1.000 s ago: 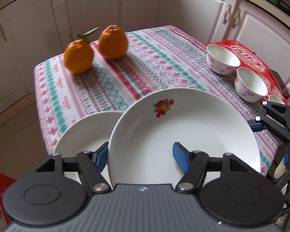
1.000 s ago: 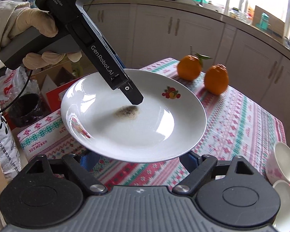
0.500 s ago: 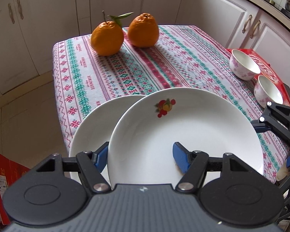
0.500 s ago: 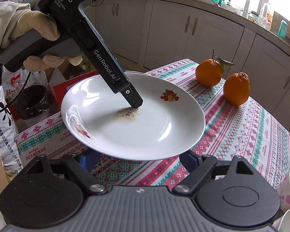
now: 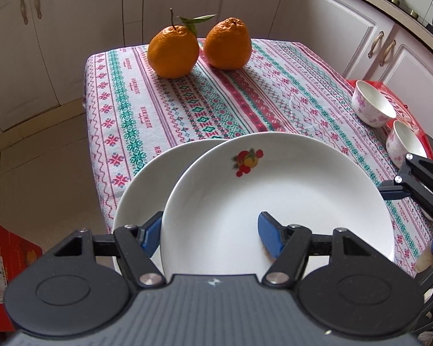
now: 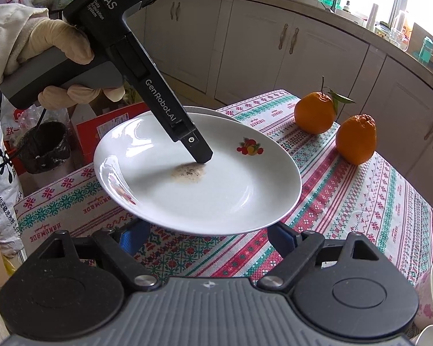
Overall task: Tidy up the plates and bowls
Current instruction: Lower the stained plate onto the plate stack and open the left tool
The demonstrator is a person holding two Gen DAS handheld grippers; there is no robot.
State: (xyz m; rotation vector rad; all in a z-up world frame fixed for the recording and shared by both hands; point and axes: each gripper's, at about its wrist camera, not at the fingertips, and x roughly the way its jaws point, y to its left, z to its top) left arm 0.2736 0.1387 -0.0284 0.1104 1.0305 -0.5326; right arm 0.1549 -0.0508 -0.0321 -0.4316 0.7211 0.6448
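Tablecloth [image 5: 187,101] edge — fruit-print plate [image 5: 274,196] overhangs, left gripper [image 5: 209,232] clamping.

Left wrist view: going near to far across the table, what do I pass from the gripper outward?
left gripper clamped on the fruit-print plate → bare stretch of patterned tablecloth → two oranges at the far edge.

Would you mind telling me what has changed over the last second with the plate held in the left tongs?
The left tongs, still shut on the fruit-print plate, have carried it further over the second plate on the table; that lower plate now shows more beyond its rim. Nothing was taken or released. The right tongs stay open beneath the held plate; oranges and bowls have not moved.
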